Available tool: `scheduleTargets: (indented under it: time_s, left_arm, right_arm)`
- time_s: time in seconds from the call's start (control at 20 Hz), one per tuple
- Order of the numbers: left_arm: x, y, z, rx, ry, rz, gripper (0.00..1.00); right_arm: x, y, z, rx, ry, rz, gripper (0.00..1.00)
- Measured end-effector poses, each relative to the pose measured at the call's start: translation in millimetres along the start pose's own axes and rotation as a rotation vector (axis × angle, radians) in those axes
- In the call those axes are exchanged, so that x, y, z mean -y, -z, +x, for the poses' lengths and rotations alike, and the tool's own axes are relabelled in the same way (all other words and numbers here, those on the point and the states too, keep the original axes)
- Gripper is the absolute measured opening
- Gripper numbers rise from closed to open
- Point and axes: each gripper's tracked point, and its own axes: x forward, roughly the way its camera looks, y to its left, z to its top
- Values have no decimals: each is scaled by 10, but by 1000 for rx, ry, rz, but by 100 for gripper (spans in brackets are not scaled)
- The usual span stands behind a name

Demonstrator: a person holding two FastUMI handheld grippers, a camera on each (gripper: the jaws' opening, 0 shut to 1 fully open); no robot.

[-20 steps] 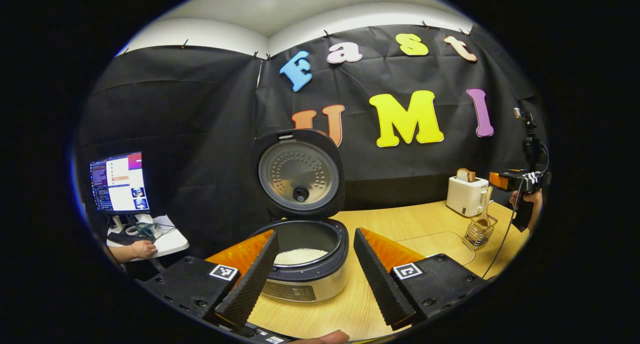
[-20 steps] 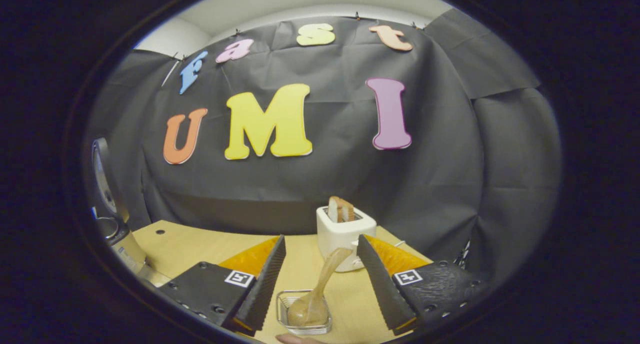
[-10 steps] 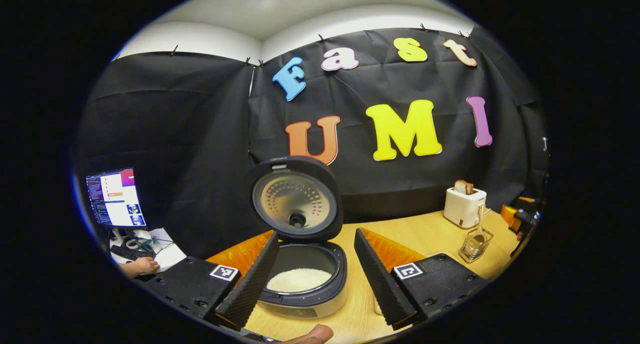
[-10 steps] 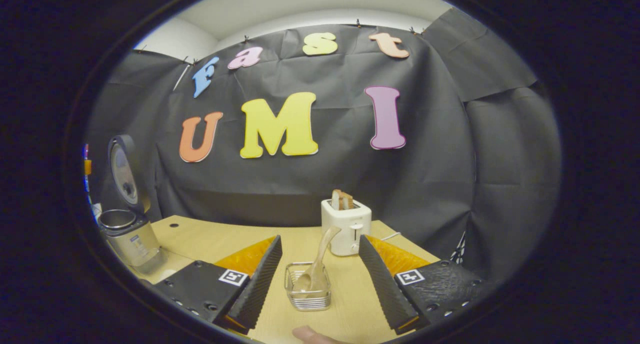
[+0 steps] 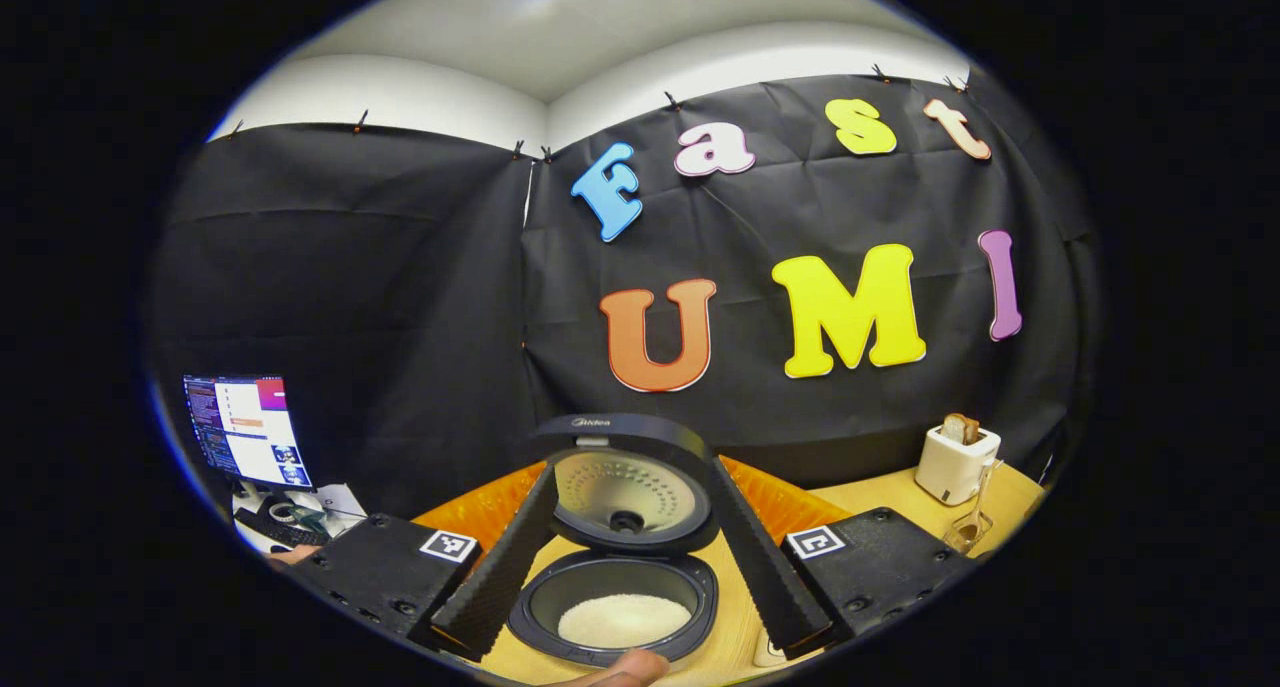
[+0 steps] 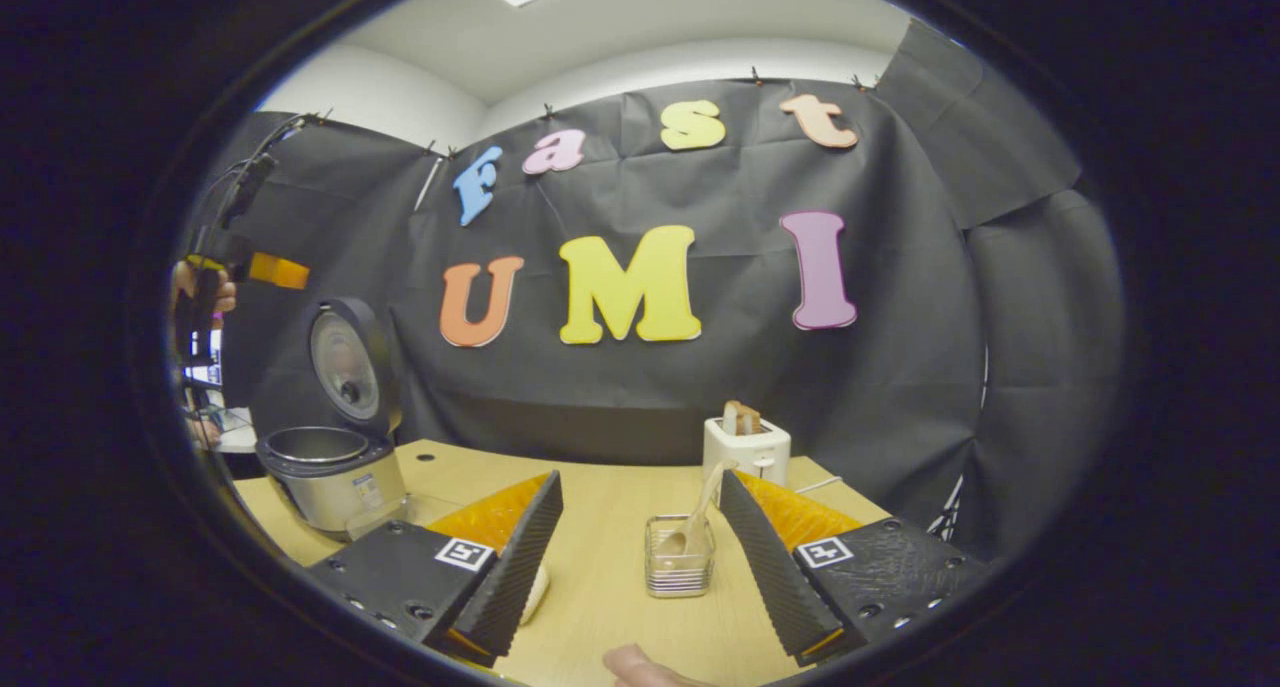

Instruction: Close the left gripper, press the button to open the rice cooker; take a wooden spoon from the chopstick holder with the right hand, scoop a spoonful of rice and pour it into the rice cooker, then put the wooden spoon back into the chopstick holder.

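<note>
The pale wooden spoon [image 6: 694,515] leans handle-up in the wire chopstick holder [image 6: 679,568] on the desk [image 6: 600,527], dead ahead between my right hand-held gripper [image 6: 638,542]'s wide-open, empty fingers.

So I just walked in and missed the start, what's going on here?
A person holds a gripper in each hand over a wooden table. The rice cooker stands open, lid up, with white rice in its pot. The wooden spoon sits in the chopstick holder, near a toaster. The left gripper and right gripper both have open jaws, holding nothing.
</note>
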Motion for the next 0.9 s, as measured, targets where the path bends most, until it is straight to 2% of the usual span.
scheduleTargets:
  time_s: [0.05, 0.1, 0.15, 0.4, 0.45, 0.5, 0.65, 0.75, 0.9]
  left_arm:
    - [-45, -30, 93, -13, -1, -10, 96]
    - [-94, -69, 196, -18, 2, -20, 100]
    - [-129, -141, 298, -10, -1, -29, 96]
    - [-236, -321, 870, 68, 23, -78, 96]
    - [-316, -303, 967, 73, 5, -73, 96]
    - [-416, -310, 1065, 97, -26, -72, 96]
    - [-435, -354, 1331, 158, -13, -66, 96]
    - [-482, -344, 1475, 181, -25, -60, 96]
    - [-559, -258, 1662, 177, -61, -43, 96]
  right_arm:
    - [-35, -34, -35, 12, -9, -7, 94]
    - [-67, -61, -55, 21, -16, -15, 94]
    - [-99, -57, -80, 18, -27, -22, 94]
    - [-192, -77, -142, 36, -62, -16, 94]
    - [-192, -78, -138, 37, -61, -17, 92]
    - [-197, -45, -122, 30, -63, -13, 94]
    - [-242, 9, -92, 8, -81, 2, 92]
    - [-279, 40, -71, -1, -90, 12, 96]
    - [-317, 72, -58, 2, -93, -2, 94]
